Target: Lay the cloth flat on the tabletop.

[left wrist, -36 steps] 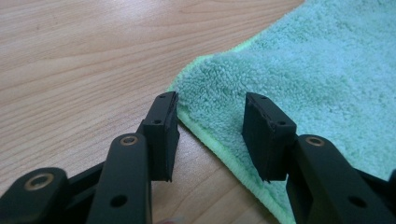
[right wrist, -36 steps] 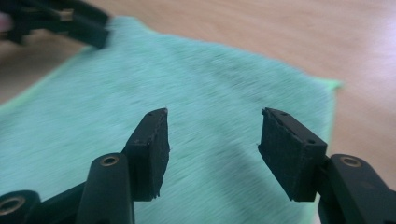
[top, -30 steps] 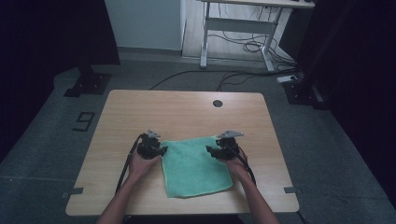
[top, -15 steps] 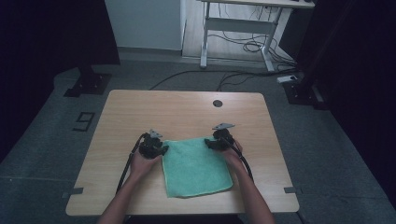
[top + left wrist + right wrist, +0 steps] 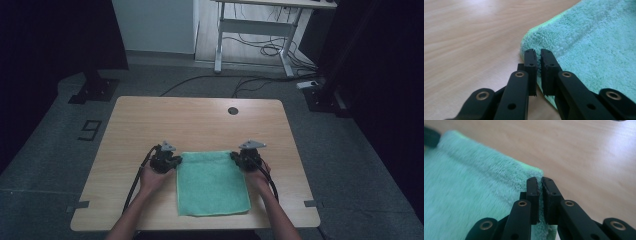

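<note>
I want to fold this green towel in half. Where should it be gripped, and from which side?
Probably by the two far corners of the green towel, each tongs coming from its own outer side. The towel lies flat, and its thick hemmed corners give an edge to pinch.

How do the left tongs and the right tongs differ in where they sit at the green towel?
The left tongs sit at the green towel's far left corner, the right tongs at its far right corner. The left point rightward across the table, the right leftward. Both are nearly shut at a towel corner.
</note>
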Available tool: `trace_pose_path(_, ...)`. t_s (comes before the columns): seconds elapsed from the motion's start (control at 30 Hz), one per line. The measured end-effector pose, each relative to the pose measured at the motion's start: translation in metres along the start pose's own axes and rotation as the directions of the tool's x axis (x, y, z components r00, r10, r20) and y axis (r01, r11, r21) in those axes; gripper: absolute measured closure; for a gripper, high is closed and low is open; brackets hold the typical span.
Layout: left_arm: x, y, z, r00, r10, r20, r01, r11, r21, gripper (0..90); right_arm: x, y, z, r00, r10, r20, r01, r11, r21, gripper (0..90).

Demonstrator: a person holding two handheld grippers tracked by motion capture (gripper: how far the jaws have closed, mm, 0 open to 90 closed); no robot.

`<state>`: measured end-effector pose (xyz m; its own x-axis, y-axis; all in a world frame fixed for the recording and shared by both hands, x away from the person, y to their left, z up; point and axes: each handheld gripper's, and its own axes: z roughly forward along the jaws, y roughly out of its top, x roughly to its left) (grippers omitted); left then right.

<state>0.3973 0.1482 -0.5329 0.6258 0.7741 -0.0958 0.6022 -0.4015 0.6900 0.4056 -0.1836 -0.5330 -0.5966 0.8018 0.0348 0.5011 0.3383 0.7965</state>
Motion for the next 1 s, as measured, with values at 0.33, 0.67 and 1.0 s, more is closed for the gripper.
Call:
trace_pose_path(0.33,0.001,0.009,-0.003,0.999,-0.026,-0.035,0.026,0.9994,-0.024,64.7,-0.024,-0.023,-0.038,0.9962,0.065,0.058,-0.061,0.996,-0.064,55.7)
trace_pose_path(0.67,0.007,0.025,0.019,0.9985,-0.044,-0.034,0.044,0.999,0.009,62.8,-0.037,-0.022,-0.004,0.9944,0.093,0.051,-0.094,0.995,0.024,54.8)
trace_pose_path(1.0,-0.004,0.021,0.029,0.9993,0.019,-0.033,-0.018,0.9996,0.02,73.3,-0.023,-0.02,0.001,0.9989,0.012,0.045,-0.015,0.999,0.051,80.0)
